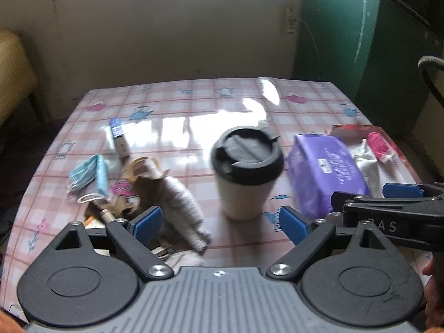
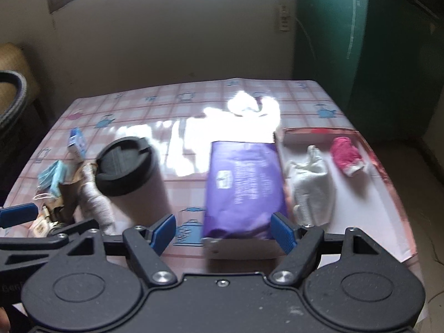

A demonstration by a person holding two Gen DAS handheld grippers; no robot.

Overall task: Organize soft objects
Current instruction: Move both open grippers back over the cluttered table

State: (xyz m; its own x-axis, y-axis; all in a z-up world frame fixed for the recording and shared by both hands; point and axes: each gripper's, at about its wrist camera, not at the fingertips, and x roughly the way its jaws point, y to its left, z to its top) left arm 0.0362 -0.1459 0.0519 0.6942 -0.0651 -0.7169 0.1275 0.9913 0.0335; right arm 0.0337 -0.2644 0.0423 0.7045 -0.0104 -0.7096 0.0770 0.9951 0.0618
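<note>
Both spread wide and empty: left gripper behind cup, right gripper around purple pack beside box.

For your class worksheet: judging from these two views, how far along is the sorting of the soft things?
Done: a white cloth and a pink cloth lie in the box. In hand: nothing; the left gripper and right gripper are open. Left: the grey sock and blue masks on the table.
</note>
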